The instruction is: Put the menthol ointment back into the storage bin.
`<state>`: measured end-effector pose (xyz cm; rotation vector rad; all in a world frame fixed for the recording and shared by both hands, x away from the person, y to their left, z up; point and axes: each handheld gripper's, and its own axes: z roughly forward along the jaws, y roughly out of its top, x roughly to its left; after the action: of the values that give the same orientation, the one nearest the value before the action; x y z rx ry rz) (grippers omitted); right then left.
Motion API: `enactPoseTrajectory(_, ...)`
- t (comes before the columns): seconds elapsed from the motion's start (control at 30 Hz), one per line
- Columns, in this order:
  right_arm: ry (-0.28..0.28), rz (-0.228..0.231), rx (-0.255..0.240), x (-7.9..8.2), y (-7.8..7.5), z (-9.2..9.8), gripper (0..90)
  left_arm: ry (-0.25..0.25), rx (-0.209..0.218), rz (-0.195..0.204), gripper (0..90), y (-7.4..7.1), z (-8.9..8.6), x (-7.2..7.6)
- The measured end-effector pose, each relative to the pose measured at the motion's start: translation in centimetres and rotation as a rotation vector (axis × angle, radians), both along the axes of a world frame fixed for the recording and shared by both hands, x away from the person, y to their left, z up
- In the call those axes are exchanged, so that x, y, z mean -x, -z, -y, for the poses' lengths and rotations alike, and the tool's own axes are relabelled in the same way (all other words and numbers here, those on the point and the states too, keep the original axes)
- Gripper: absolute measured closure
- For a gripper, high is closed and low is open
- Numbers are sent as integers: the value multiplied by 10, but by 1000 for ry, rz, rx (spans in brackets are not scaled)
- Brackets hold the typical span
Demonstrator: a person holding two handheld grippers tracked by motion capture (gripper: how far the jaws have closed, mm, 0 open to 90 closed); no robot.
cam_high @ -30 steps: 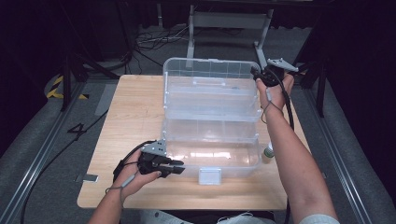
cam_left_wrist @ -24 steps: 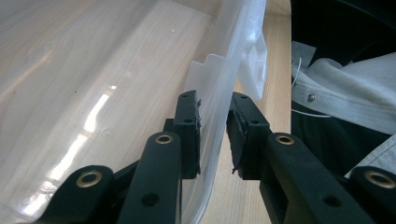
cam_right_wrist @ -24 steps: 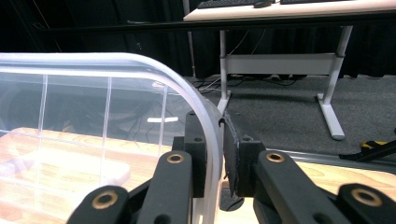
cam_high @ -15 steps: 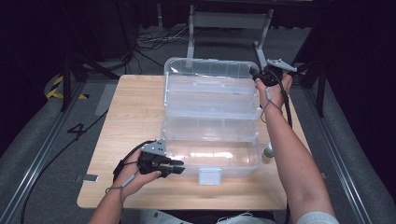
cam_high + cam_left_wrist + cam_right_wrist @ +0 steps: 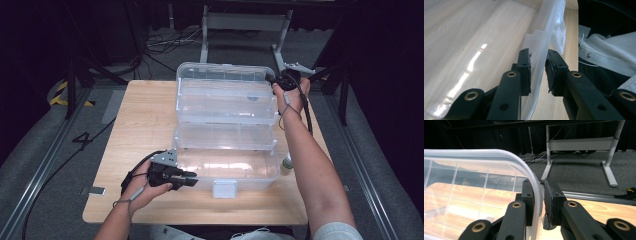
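At the centre of the high view a clear plastic tiered box [image 5: 226, 130] stands opened out on the wooden worktop [image 5: 145, 120], its lid [image 5: 225, 72] at the far end and its deep base bin [image 5: 227, 170] nearest the person. In the lower left of that frame the left hand [image 5: 145, 187] lies low on the worktop, forearm entering from the bottom edge, with the left gripper [image 5: 186, 179] pointing level toward the right at the near left corner of the bin. In the left gripper view the left gripper [image 5: 538, 67] straddles the bin's clear front wall [image 5: 541, 50], one pad against the inner face and the other just beside the outer face, so the wall is clasped. In the upper right of the high view the right arm stretches far forward, wrist raised, and the right gripper [image 5: 278, 80] meets the lid's right corner. In the right gripper view the right gripper [image 5: 539, 200] has the lid's curved rim [image 5: 534, 182] between its jaws, which have just been opening slightly; whether the pads press on the rim cannot be told. A small bottle [image 5: 286, 164] stands just beside the bin's right end.
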<state>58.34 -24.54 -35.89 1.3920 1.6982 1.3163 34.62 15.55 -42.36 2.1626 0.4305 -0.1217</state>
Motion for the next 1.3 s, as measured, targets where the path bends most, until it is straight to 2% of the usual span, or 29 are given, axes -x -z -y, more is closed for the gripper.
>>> enactPoseTrajectory(0.13,-6,-16,-14,-4,4,2,790,-1,5,-4,748,0,0,0)
enactPoseTrajectory(0.37,-18,-25,0,-8,8,2,790,-3,11,-9,748,0,0,0)
enactPoseTrajectory(0.6,-28,-47,-22,-14,16,3,796,-4,20,-10,748,1,-1,0)
enactPoseTrajectory(0.83,-42,-86,-16,-19,31,6,819,-3,25,-14,748,1,-1,-1)
enactPoseTrajectory(0.87,-40,-103,-55,-22,38,7,835,-2,25,-13,747,1,-1,-1)
enactPoseTrajectory(1.0,-41,-123,-92,-25,44,10,833,-2,26,-12,747,1,-1,-1)
enactPoseTrajectory(1.3,-46,-144,-91,-28,48,10,831,-3,26,-13,747,1,-1,-1)
